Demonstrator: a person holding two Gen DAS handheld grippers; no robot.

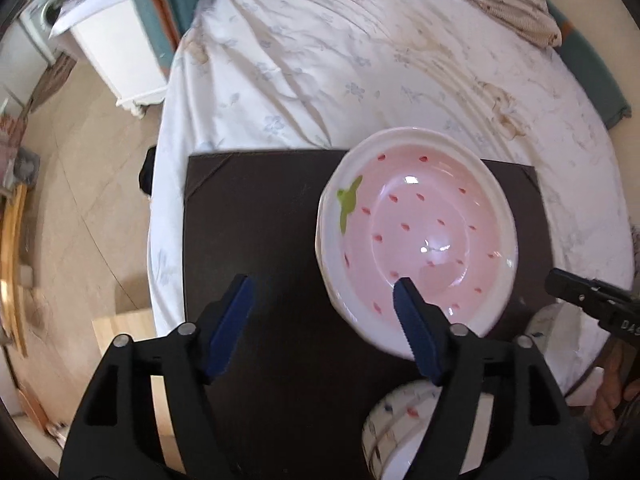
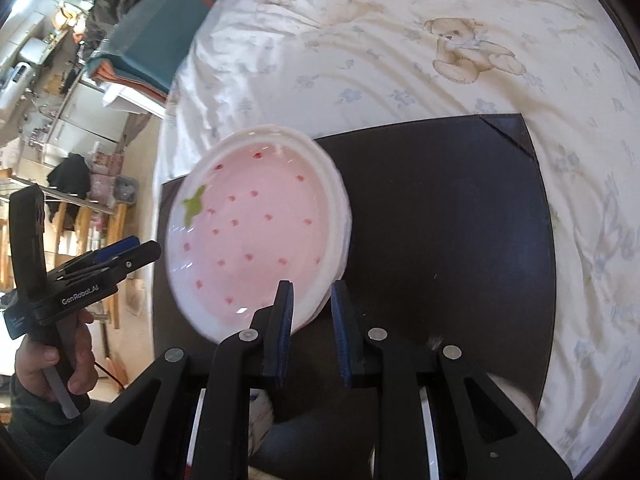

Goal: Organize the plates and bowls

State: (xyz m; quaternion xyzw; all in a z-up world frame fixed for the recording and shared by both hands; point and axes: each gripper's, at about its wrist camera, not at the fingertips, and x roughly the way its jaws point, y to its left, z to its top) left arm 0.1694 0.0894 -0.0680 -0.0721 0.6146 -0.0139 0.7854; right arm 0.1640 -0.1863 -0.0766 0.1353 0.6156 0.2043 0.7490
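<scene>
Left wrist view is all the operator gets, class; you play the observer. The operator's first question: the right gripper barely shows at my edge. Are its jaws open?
Observer: Yes. The right gripper has its jaws apart, with a gap showing between them near the strawberry plate rim.
Operator: Is anything printed on the sheet besides flowers?
Observer: A teddy bear is printed on the bedsheet.
Operator: What holds my gripper?
Observer: A hand grips the left gripper by its handle.

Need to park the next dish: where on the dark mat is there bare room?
Bare mat lies left of the pink strawberry plate, out to the mat's left edge. The near right corner is crowded: a patterned bowl sits under the left gripper.
</scene>
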